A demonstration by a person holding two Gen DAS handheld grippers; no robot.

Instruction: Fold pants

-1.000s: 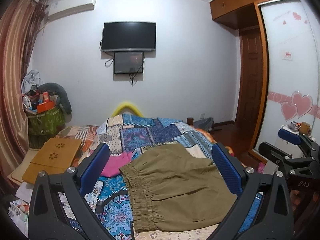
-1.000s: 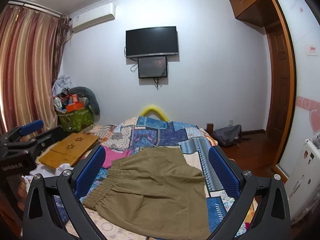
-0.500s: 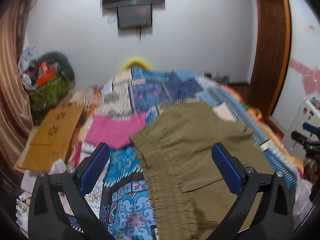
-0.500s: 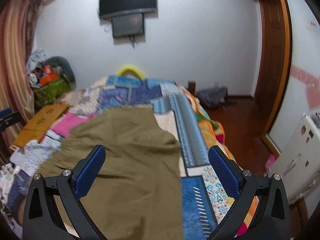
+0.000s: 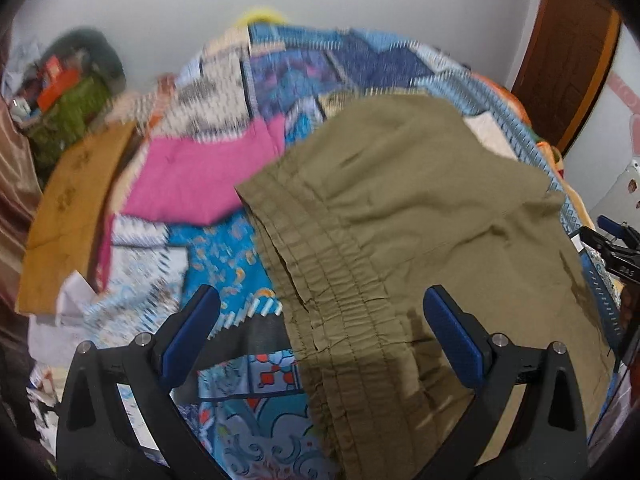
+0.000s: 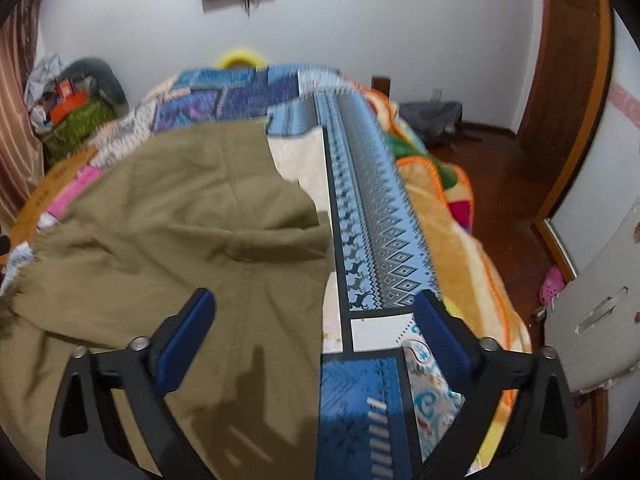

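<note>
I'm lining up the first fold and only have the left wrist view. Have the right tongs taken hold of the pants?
Observer: No. The right tongs are open. Their jaws have just been closing a little, but the pads press on nothing.
Operator: What lies under them?
Observer: The right-hand edge of the pants. One fingertip is over the olive cloth and the other is over the quilt.
Operator: Anything on the floor on that side?
Observer: A dark bag lies on the wooden floor by the far wall.
</note>
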